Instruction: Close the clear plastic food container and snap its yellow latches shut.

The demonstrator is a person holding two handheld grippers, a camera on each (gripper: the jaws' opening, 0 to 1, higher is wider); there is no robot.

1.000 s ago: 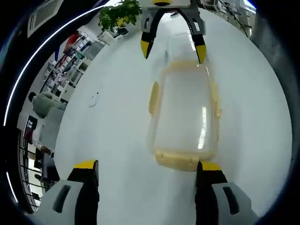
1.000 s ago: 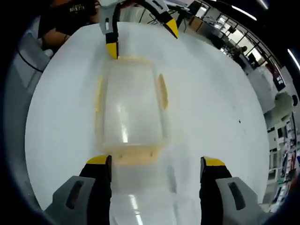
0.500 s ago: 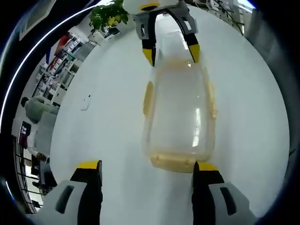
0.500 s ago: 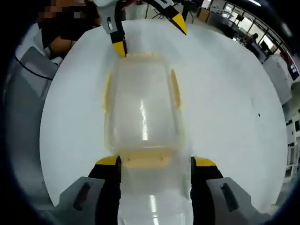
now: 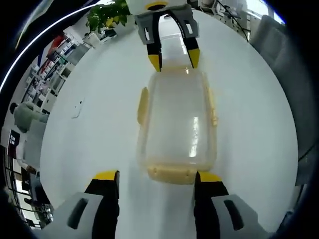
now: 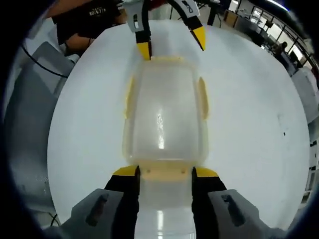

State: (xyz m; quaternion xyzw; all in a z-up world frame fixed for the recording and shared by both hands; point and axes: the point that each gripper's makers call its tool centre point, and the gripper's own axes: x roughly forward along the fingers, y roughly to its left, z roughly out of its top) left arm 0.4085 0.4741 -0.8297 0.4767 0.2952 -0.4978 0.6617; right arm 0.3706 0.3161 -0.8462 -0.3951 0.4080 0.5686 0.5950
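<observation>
A clear plastic food container (image 5: 177, 127) lies lengthwise between two handheld grippers on a round white table (image 5: 89, 134), its lid down on the body. Through the frosted plastic nothing can be made out inside. Pale yellow latches line its edges: in the left gripper view one runs along the near end (image 5: 172, 174), one along the left long side (image 5: 142, 105), and one along the right long side (image 5: 212, 107).

The left gripper (image 5: 155, 180) stands at the near end, its yellow-tipped jaws spread wide, the right-hand tip just beside the container's near corner and the other well off to the left; it holds nothing. The right gripper (image 6: 165, 172) sits at the opposite end, its jaws drawn in closer, flanking that end's latch (image 6: 164, 171); whether they press on it cannot be told.

A potted plant (image 5: 104, 15) stands beyond the table's far edge.
</observation>
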